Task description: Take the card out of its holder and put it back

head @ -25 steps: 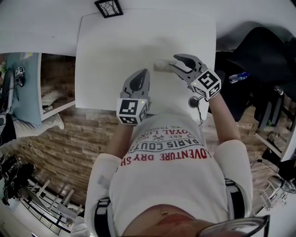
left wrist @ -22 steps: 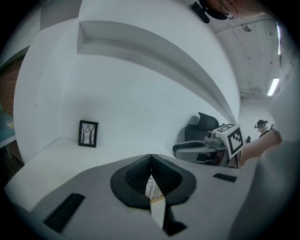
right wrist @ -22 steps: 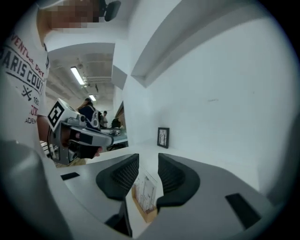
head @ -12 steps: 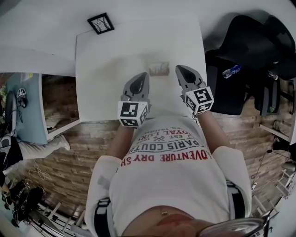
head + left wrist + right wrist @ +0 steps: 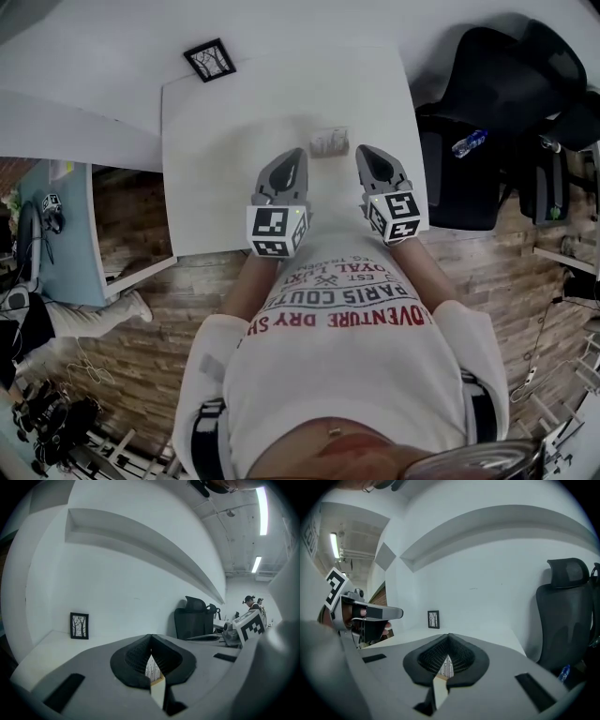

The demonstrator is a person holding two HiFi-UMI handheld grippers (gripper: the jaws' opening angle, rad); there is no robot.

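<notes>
A small card with a tree print stands in a wooden holder (image 5: pixel 329 142) on the white table (image 5: pixel 216 150). Both grippers rest near the table's front edge, on either side of it and just short of it. My left gripper (image 5: pixel 293 155) is shut with nothing in it. My right gripper (image 5: pixel 363 151) is shut too and holds nothing. In the left gripper view the card (image 5: pixel 151 669) shows through the gap below the closed tips (image 5: pixel 150 638). The right gripper view shows the card (image 5: pixel 446 667) the same way behind its closed tips (image 5: pixel 449 635).
A small black picture frame (image 5: pixel 209 58) stands at the table's back left corner. A black office chair (image 5: pixel 487 94) and a water bottle (image 5: pixel 466 143) are to the right of the table. White wall runs behind; brick-pattern floor lies below the front edge.
My right gripper has let go near the card, drawn back toward the front edge and shut. The left gripper has barely moved. The head view has shifted a little.
</notes>
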